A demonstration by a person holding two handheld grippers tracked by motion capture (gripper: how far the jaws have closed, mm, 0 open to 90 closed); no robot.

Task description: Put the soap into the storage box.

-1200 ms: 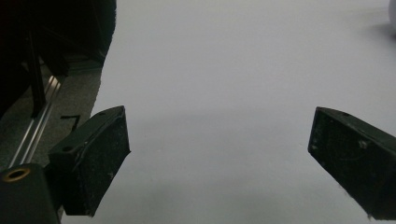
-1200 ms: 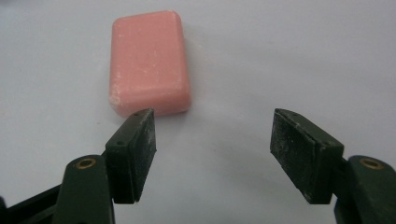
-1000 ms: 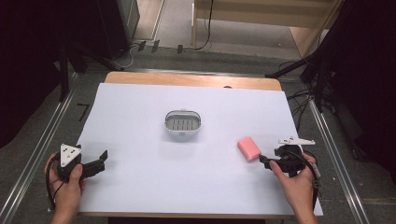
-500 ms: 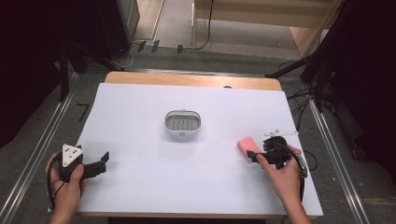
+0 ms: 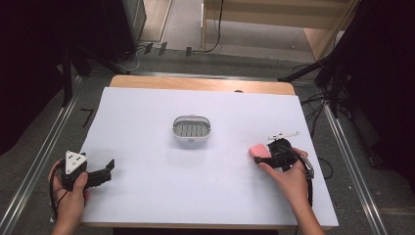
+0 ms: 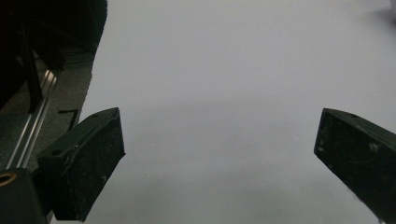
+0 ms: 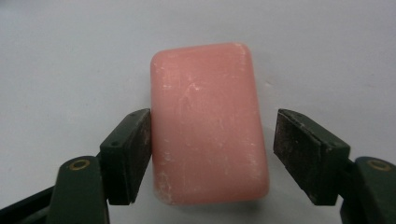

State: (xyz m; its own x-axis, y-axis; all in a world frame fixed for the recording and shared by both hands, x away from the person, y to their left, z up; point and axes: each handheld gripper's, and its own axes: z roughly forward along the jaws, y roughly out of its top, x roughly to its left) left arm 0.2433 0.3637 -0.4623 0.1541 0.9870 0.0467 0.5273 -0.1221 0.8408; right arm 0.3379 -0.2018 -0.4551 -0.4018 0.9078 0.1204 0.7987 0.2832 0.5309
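Near the right edge of the white-covered table (image 5: 147, 196), the right gripper (image 7: 212, 154) straddles a pink rectangular soap bar (image 7: 208, 123) — jaws just closing, left pad touching, right pad shy of it — apparently bound for the grey slotted soap dish (image 5: 192, 129) at centre; the left gripper (image 6: 219, 154) waits open near the front left corner.

White sheet (image 5: 147, 196) covering a wooden table (image 5: 195, 83), whose bare edge shows along the far side. Small grey-white slotted dish (image 5: 192, 129), oval, standing on the sheet near its middle, well apart from every edge. Grey floor around the table, with metal rails (image 5: 39, 161) along both sides, black cables (image 5: 318, 100) trailing at the right, dark stands at the far left, and a pale wooden frame (image 5: 274, 17) beyond the table.
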